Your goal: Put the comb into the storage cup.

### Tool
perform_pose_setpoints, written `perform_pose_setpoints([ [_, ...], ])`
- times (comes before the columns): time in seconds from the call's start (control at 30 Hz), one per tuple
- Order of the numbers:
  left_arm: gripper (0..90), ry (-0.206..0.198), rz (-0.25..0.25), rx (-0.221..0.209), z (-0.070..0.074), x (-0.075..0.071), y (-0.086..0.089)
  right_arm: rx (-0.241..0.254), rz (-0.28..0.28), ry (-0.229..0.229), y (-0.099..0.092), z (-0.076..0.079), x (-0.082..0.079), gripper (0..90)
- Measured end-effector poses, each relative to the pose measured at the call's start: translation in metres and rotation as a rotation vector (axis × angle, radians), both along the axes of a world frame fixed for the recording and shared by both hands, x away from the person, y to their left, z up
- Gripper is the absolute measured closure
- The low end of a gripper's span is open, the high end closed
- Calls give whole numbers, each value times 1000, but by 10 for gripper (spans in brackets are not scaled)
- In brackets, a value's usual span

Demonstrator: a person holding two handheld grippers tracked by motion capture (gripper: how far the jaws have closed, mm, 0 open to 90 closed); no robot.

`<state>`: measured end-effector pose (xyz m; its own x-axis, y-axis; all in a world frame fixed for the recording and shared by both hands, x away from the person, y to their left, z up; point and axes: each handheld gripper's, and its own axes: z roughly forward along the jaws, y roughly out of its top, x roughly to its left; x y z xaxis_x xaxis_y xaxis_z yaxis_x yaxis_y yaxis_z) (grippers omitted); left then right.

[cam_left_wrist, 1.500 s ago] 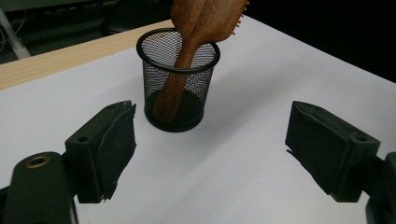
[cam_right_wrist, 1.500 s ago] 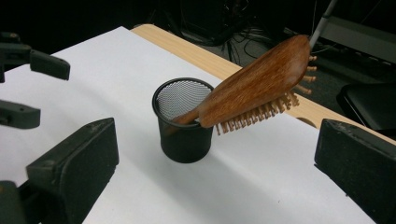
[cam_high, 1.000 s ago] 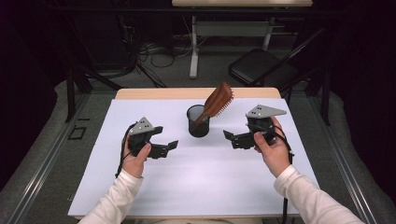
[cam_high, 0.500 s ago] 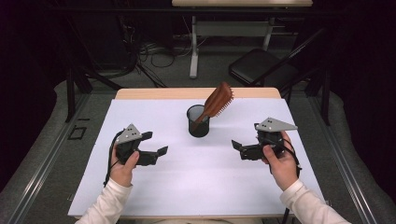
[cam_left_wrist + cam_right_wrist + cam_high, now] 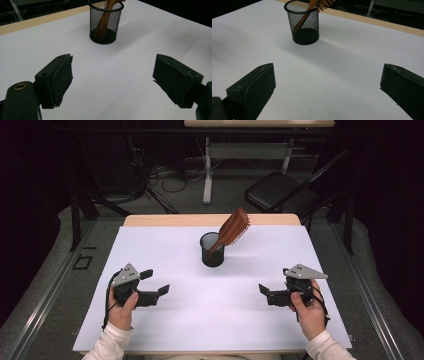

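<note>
Item: wooden hairbrush (image 5: 234, 226) | Location: handle-down, leaning in black mesh cup (image 5: 212, 251), mid-bench (image 5: 150, 245) | Handling: likely light, rigid, smooth; cup may tip | Hold: neck below the bristles | left gripper (image 5: 155, 282) spread, empty | right gripper (image 5: 266, 291) spread, empty

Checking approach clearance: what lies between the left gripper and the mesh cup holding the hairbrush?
Bare white table cover, seen in the left gripper view between the left gripper and mesh cup.

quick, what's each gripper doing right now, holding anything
left gripper: open, holding nothing, apart from the cup.
right gripper: open, holding nothing.
</note>
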<state>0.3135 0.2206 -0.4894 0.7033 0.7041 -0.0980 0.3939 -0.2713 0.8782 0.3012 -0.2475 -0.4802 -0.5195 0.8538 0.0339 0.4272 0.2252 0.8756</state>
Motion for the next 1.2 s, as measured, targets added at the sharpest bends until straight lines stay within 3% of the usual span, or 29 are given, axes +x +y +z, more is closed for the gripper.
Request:
perform_pose_setpoints([
  [0.43,158,15,47,-7,-15,-8,19,-9,-34,33,-11,-30,-10,0],
  [0.7,158,15,69,-2,-20,-7,27,-17,-53,23,-13,-46,-14,0],
  [1.2,158,20,90,11,-30,-4,33,-18,-73,27,-19,-58,-16,0],
])
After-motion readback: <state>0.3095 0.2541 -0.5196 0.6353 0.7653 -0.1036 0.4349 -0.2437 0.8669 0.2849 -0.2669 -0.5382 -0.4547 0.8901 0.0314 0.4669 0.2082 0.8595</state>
